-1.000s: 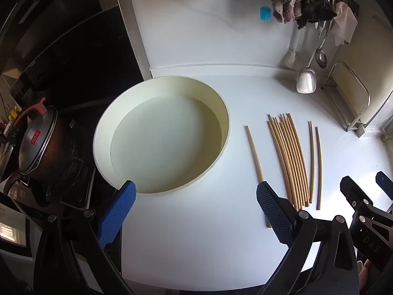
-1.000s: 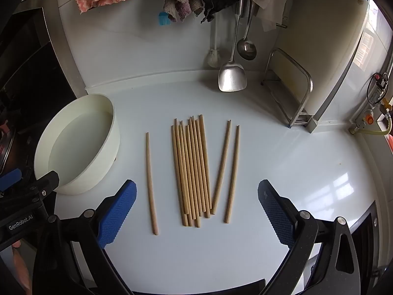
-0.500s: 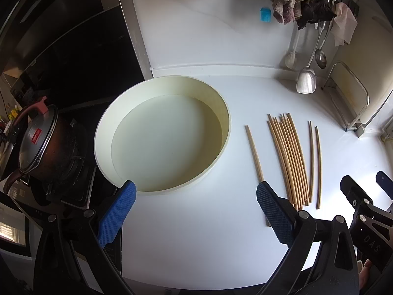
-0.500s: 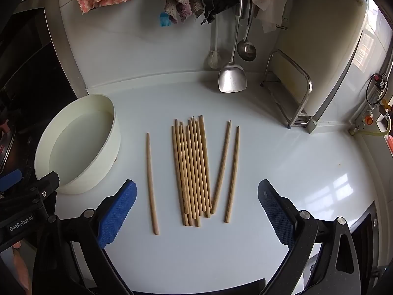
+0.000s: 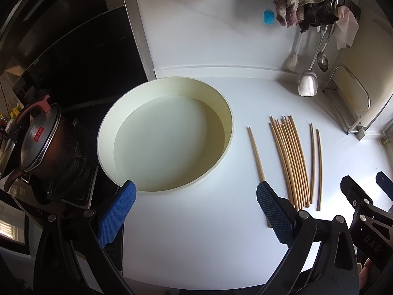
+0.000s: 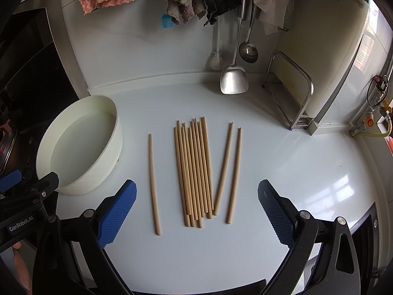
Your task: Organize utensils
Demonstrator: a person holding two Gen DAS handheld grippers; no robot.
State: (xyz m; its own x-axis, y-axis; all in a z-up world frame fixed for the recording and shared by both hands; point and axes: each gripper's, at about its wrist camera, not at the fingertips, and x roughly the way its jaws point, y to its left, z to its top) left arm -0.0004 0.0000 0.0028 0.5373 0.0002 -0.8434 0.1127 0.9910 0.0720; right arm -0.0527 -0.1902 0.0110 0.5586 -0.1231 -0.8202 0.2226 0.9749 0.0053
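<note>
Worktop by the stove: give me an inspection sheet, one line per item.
Surface: white worktop, glossy, window glare at the right.
Job's things: chopsticks lie flat; one single, a touching bundle, two loose; round basin at the left holds none.
Clutter: nothing seen on the worktop besides these.
Grippers: left tool open, empty; right tool open, empty, short of the chopsticks.
Cables: yellow hose far right.
Surroundings: spatula, ladle, cloths on the wall; pot on the stove.

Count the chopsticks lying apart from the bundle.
3. The lone chopstick lies between the bowl and the bundle. The inner right chopstick and outer right chopstick lie right of the bundle. None looks hidden.
</note>
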